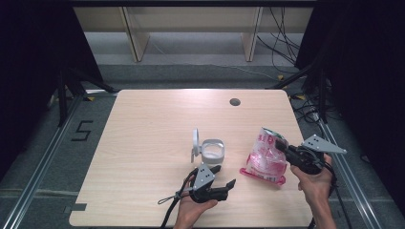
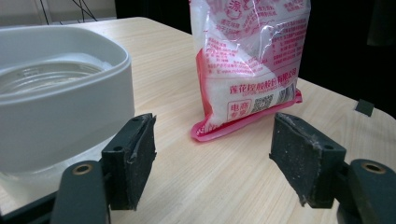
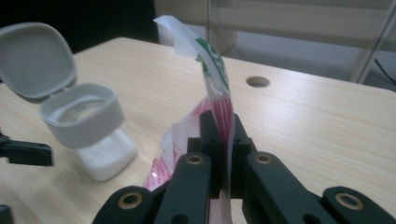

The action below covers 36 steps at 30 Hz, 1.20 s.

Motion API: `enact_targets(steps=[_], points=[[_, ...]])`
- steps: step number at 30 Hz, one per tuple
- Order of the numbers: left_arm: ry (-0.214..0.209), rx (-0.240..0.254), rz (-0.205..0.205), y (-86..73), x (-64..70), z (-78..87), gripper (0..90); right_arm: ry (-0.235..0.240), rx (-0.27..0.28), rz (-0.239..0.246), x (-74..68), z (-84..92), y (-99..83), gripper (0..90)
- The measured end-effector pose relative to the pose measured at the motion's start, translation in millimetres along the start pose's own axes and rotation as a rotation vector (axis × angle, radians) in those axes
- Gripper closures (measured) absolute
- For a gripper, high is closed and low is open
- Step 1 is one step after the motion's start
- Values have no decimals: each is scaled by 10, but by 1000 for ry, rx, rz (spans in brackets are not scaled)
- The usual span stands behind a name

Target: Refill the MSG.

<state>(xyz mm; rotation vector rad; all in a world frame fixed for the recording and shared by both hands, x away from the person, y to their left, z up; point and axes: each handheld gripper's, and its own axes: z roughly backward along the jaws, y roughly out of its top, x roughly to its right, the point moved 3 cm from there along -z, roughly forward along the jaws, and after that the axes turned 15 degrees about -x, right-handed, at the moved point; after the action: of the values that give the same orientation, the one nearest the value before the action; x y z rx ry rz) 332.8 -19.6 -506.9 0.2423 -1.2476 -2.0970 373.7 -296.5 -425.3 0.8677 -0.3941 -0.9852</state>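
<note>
On the right half of the table (image 1: 143, 124), near its front edge, stands the bag (image 1: 265, 157): crinkly clear plastic printed in pink and red, with white grains packed in its lower part and a flat sealed seam along the bottom. I hold it upright by its upper edge, where my right claw (image 3: 223, 154) is pinched tight on the thin film; above the black jaws the top of the bag rises as a narrow folded strip with a green patch. My left claw (image 2: 212, 158) rests low near the front of the table, its jaws spread wide with nothing between them, their dark rubbery pads (image 2: 306, 156) worn and flecked at the edges. Just beside that claw sits the jar (image 1: 212, 152), a squarish clear tub with rounded corners and a pale grey collar, white powder showing through its lower walls. Its hinged grey lid (image 3: 39, 60) stands open, tilted away from the bag. The tabletop is smooth pale wood grain, with a round hole (image 1: 234, 101) toward its far edge.
</note>
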Motion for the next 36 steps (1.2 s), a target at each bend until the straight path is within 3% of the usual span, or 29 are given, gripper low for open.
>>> enact_targets(steps=[2,7,8,11,14,15,16,20,21,23,27,28,29,32,33,36], points=[[12,-14,0,-6,-10,8,298,-7,5,14,74,-31,-32,897],[4,-12,0,-6,-20,14,294,-37,-34,-37,150,-76,-129,893],[0,-10,-2,-4,-22,15,294,-39,-28,-20,182,-90,-139,892],[10,-15,1,-8,-28,28,291,-37,-46,-73,201,-103,-189,891],[7,-12,4,-5,-41,40,291,-36,-39,-59,258,-114,-206,891],[4,-12,1,-5,-48,42,291,-53,-52,-76,255,-102,-218,890],[-4,-4,5,-2,-47,36,291,-64,-44,-62,279,-106,-217,889],[-2,-15,-5,-5,-49,43,288,-63,-39,-88,301,-128,-233,885],[21,-33,-17,-14,-53,48,288,-61,-47,-100,296,-133,-238,883],[27,-45,-24,-28,-56,38,288,-84,-57,-84,337,-165,-249,881],[19,-43,-25,-43,-58,46,288,-73,-67,-124,352,-210,-277,868],[28,-52,-28,-45,-65,63,288,-89,-66,-99,387,-223,-285,863],[23,-41,-23,-43,-65,66,288,-89,-67,-113,386,-238,-302,858],[31,-44,-33,-46,-78,113,288,-87,-71,-127,431,-263,-343,843],[27,-34,-36,-43,-82,113,288,-79,-86,-156,429,-262,-359,835],[58,-78,-77,-48,-129,155,288,-67,-79,-171,464,-283,-391,825]])
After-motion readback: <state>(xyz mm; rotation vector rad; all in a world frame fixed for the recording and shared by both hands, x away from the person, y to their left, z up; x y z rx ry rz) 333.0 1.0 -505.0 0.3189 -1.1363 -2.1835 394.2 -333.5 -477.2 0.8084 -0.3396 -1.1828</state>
